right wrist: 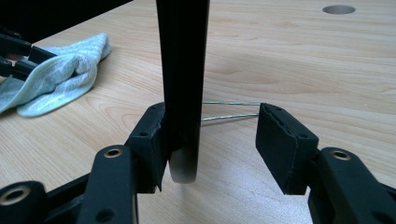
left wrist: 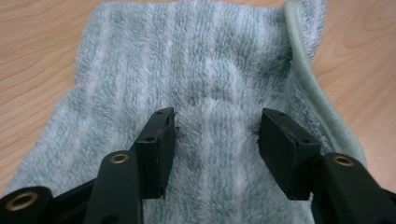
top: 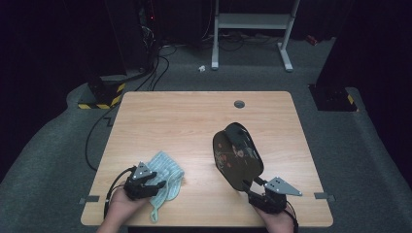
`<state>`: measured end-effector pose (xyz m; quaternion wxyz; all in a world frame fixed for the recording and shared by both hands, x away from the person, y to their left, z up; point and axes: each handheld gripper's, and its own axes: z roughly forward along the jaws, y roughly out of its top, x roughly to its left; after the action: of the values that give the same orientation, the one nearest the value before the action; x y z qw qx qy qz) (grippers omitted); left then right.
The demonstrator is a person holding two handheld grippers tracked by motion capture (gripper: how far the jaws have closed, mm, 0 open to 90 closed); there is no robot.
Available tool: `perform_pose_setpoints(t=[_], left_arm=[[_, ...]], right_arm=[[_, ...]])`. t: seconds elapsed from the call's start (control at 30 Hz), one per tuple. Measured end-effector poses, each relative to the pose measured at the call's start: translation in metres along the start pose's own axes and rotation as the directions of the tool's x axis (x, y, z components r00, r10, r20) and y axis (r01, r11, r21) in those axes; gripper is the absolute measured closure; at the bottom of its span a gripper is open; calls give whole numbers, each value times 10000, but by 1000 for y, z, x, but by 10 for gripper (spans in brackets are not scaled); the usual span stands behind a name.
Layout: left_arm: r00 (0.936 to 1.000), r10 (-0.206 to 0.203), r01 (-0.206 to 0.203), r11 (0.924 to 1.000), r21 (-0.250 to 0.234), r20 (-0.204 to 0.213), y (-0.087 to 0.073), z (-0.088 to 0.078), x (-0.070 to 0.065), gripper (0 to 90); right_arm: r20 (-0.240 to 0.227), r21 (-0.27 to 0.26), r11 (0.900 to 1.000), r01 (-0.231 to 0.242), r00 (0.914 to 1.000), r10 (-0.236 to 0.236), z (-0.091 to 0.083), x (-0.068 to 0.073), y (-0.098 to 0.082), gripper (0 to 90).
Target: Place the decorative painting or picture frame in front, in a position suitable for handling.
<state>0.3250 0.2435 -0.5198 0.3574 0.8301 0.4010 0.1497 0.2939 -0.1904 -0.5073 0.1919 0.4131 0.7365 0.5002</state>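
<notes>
A pale green striped towel [top: 167, 177] lies crumpled near the table's front left. My left gripper [top: 158, 187] rests over it; in the left gripper view its jaws stand apart above the towel [left wrist: 201, 70], with pile between them and nothing pinched, so my left gripper [left wrist: 217, 135] is open. At the front right a black round plate [top: 238, 155] stands on edge. My right gripper [top: 250, 187] straddles its lower rim. The plate [right wrist: 182, 70] leans on the left pad, with a clear gap to the right pad, so my right gripper [right wrist: 212, 135] is open. Two thin wires [right wrist: 231, 109] show behind the plate.
The wooden table [top: 194, 116] has a round cable hole [top: 239, 103] at the back. Beyond it on the grey floor stand a white frame [top: 252, 29] and a yellow-black striped base [top: 102, 97] with cables. The towel [right wrist: 56, 74] lies far left in the right gripper view.
</notes>
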Motion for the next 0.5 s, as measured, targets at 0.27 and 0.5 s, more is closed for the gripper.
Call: perform_pose_setpoints(t=[0.27,0.5], left_arm=[[9947,-858,943,9800,-1751,559,17,-16,1,415],[9943,-860,768,9877,-1363,-628,18,-6,5,344]], right_arm=[[0,-3,10000,-45,10000,45,1,-2,0,452],[23,0,10000,8,10000,-8,-1,-2,0,452]])
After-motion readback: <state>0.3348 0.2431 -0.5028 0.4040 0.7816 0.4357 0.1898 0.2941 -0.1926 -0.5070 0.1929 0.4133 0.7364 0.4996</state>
